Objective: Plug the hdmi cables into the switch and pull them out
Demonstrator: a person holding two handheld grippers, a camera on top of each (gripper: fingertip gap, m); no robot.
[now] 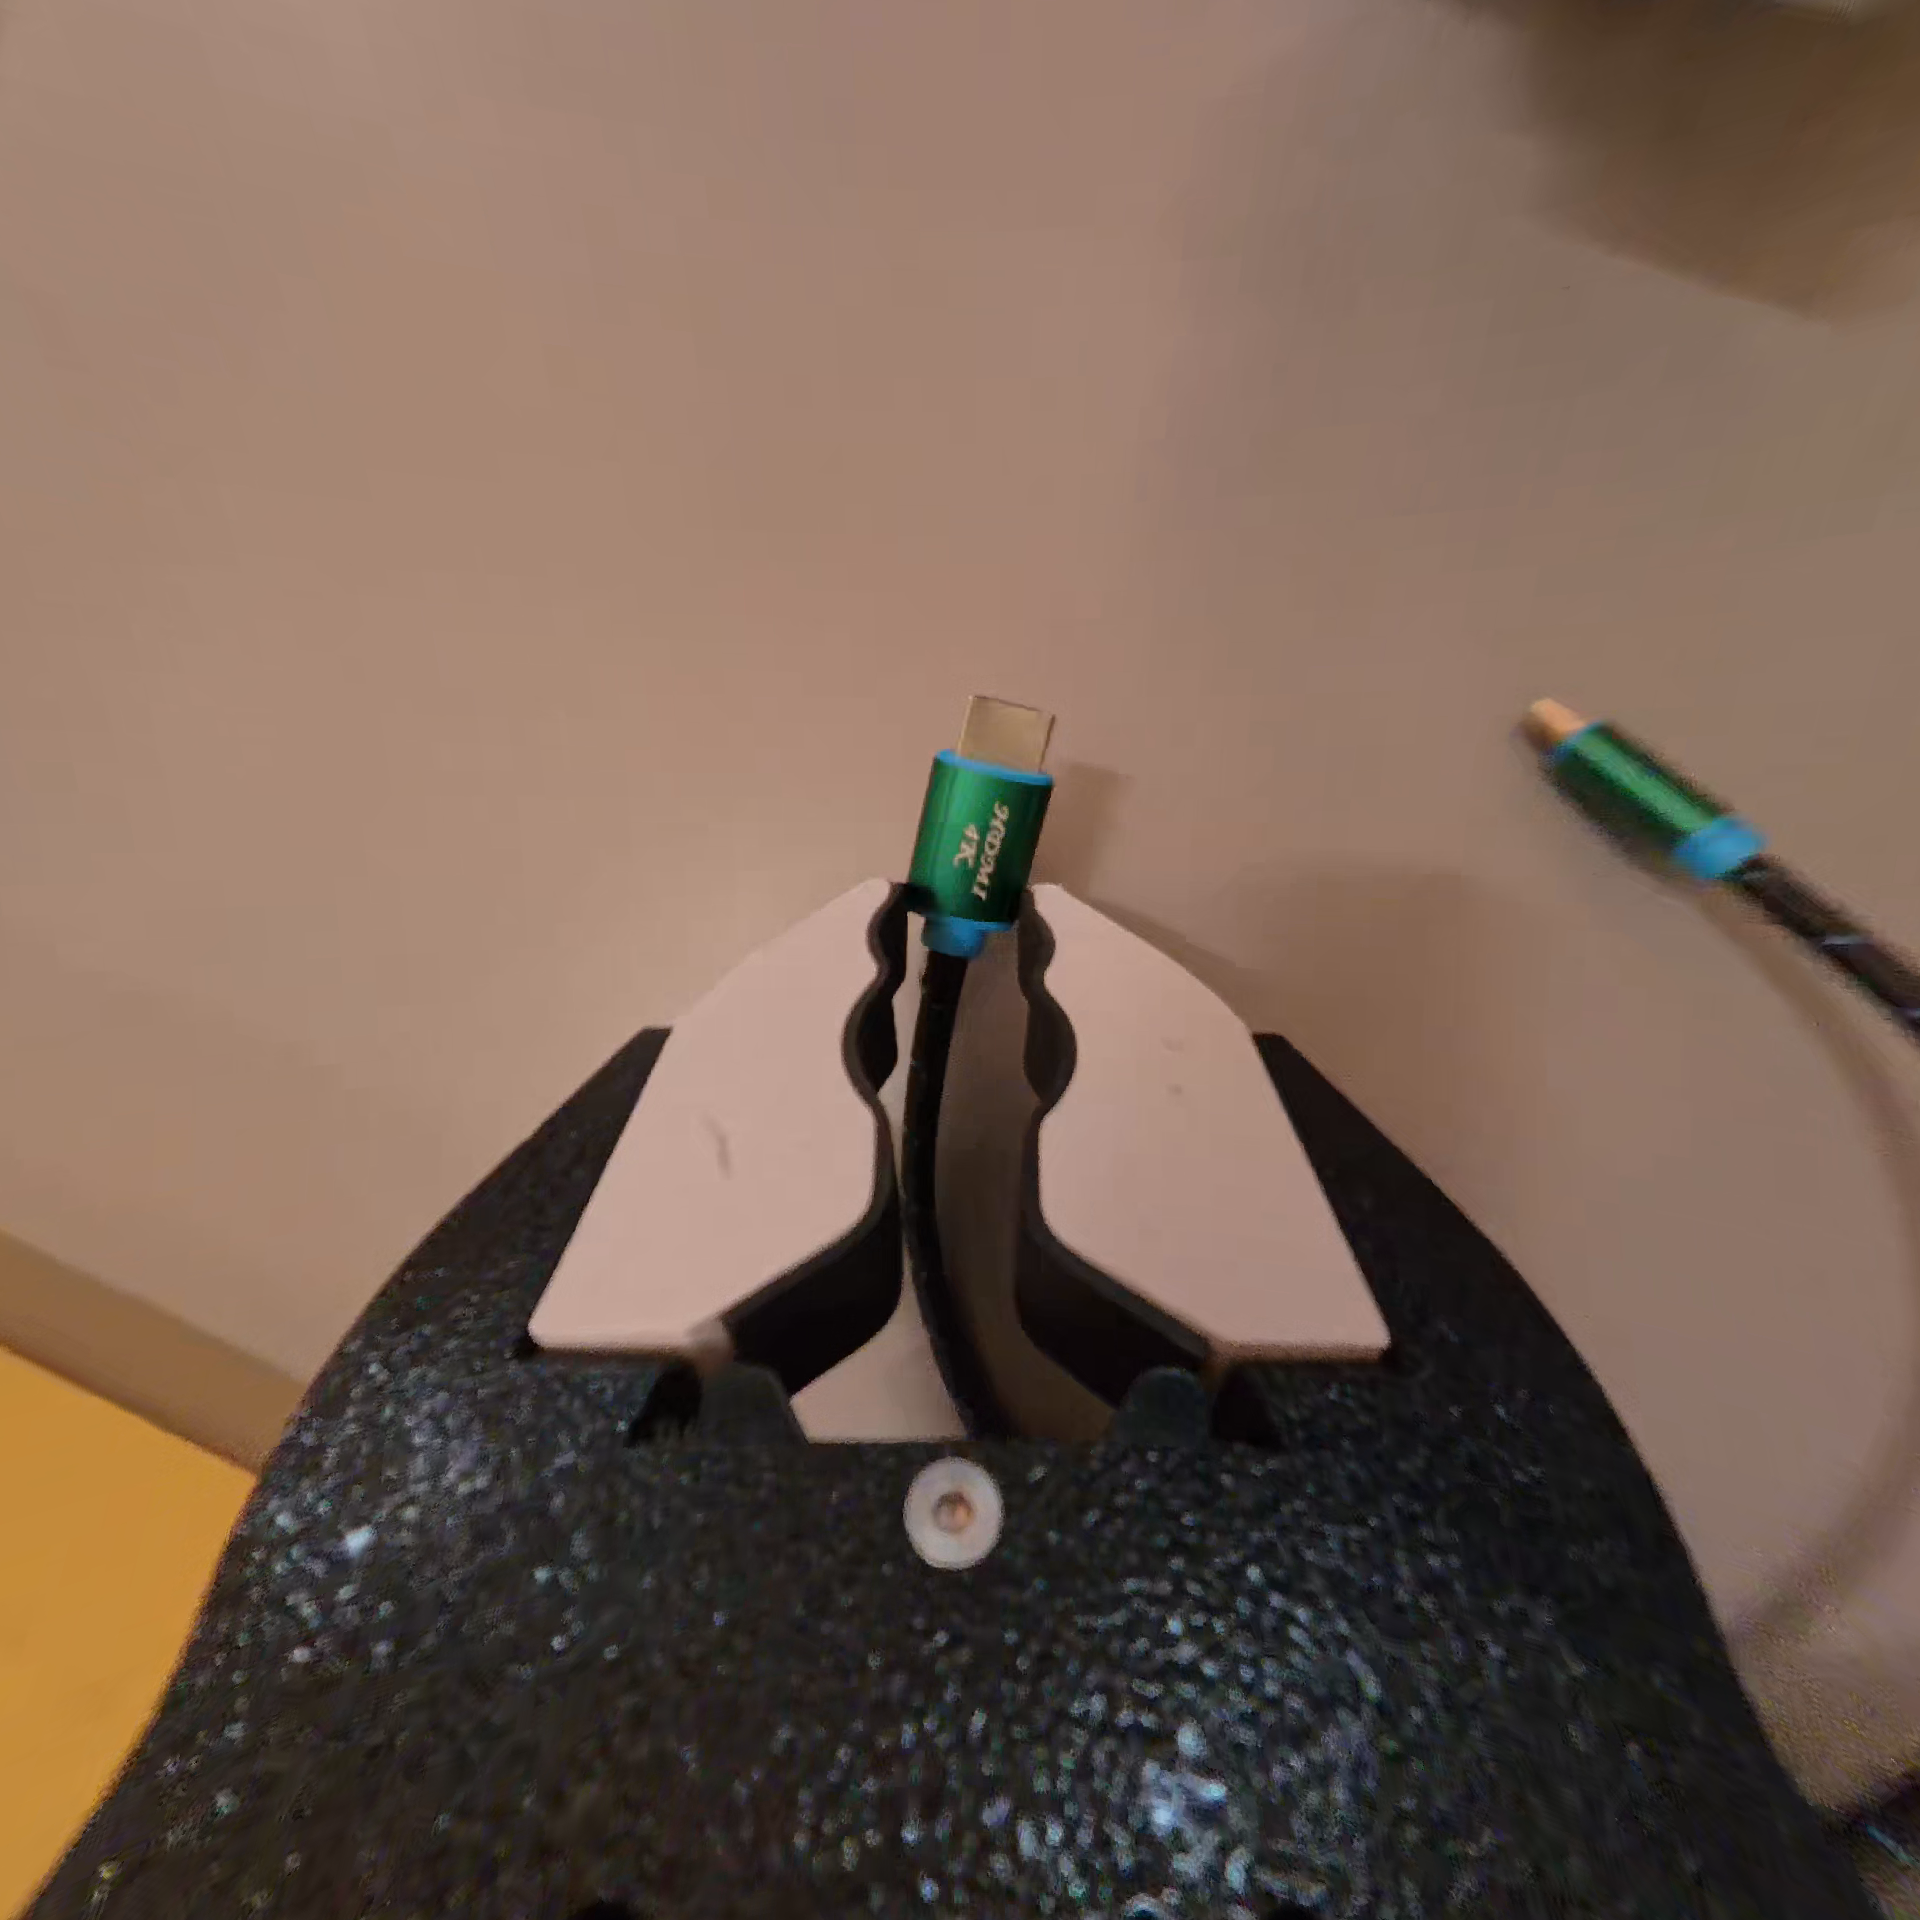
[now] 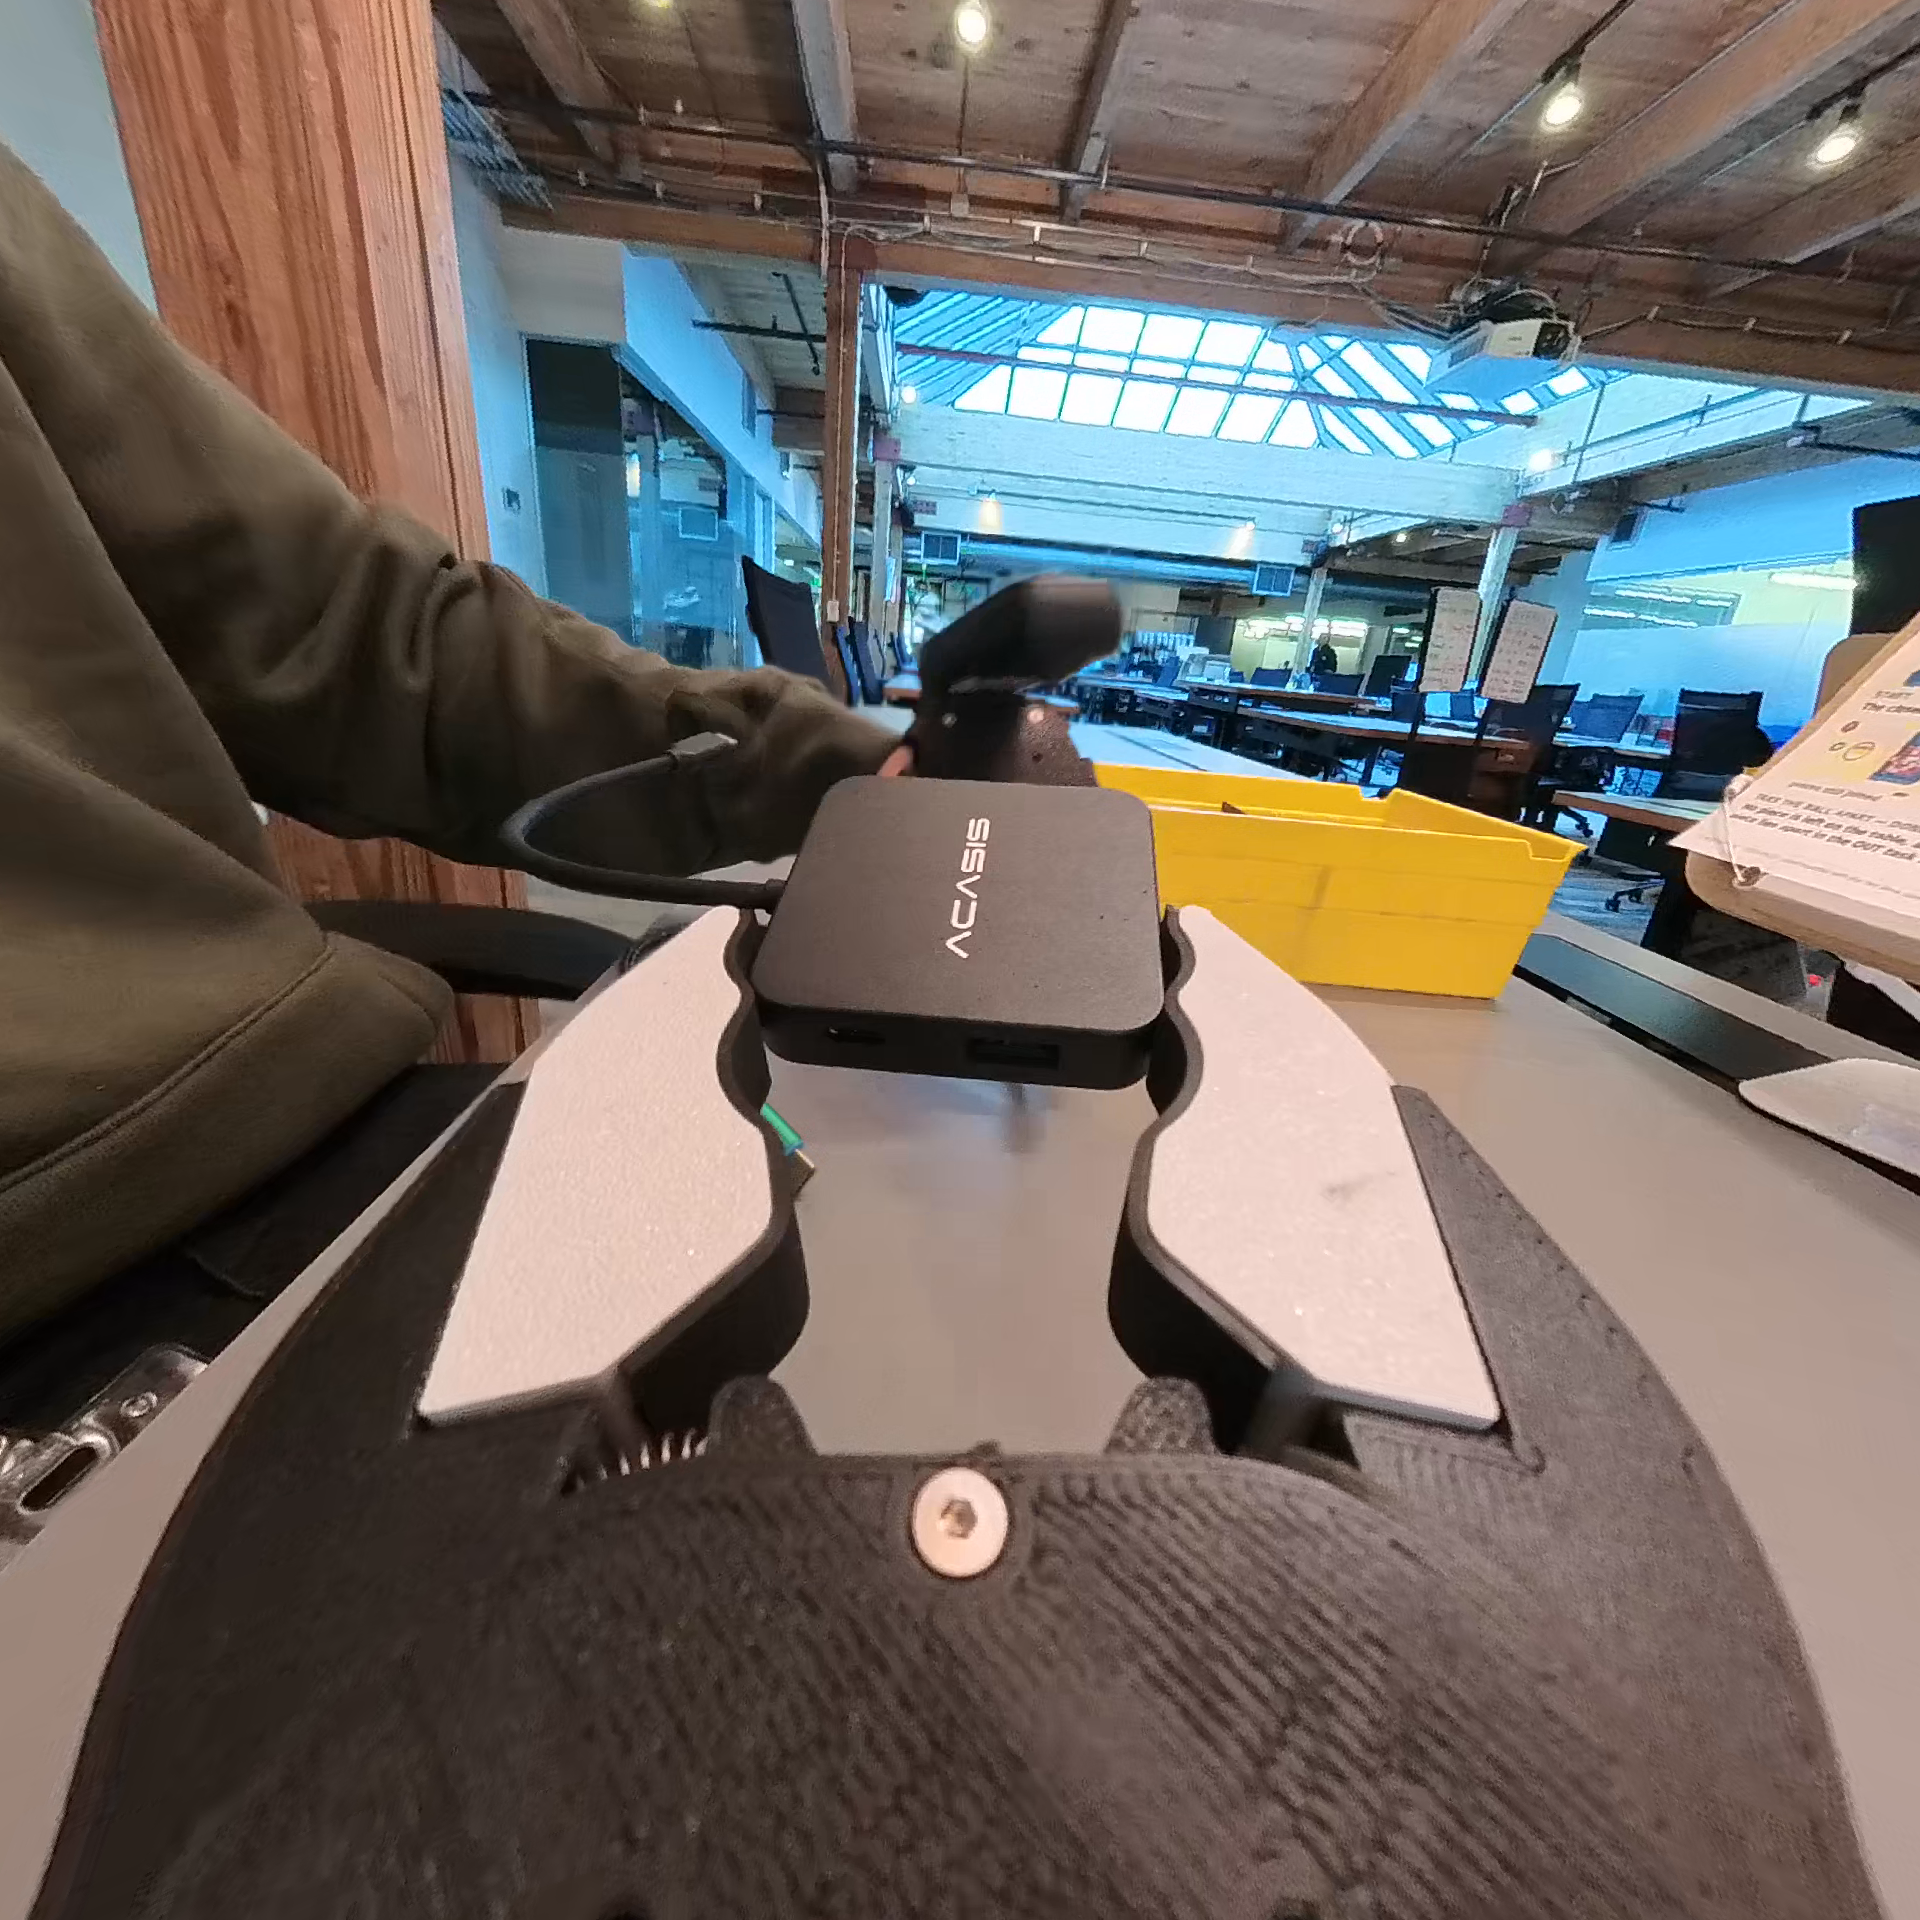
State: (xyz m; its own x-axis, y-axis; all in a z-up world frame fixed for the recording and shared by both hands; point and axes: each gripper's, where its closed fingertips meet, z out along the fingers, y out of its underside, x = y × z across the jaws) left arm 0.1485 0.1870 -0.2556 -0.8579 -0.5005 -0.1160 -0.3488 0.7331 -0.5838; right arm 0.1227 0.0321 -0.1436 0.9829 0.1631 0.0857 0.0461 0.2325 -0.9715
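My left gripper (image 1: 961,902) is shut on an HDMI cable (image 1: 982,836) at the blue collar of its green connector. The gold plug points forward over the beige table (image 1: 520,520), and the black braided cord runs back between the fingers. A second HDMI cable (image 1: 1652,795) with the same green connector lies on the table to the right. My right gripper (image 2: 956,940) is shut on the black switch (image 2: 956,894) and holds it a little above the table, with two ports facing me. A green connector tip (image 2: 784,1138) peeks out beside the left finger.
A yellow bin (image 2: 1351,873) stands behind the switch. A clipboard with papers (image 2: 1829,821) is at the right edge. A person's olive sleeve (image 2: 312,675) reaches in from the left. The switch's short black lead (image 2: 623,831) loops left. A yellow surface (image 1: 73,1558) lies past the table edge.
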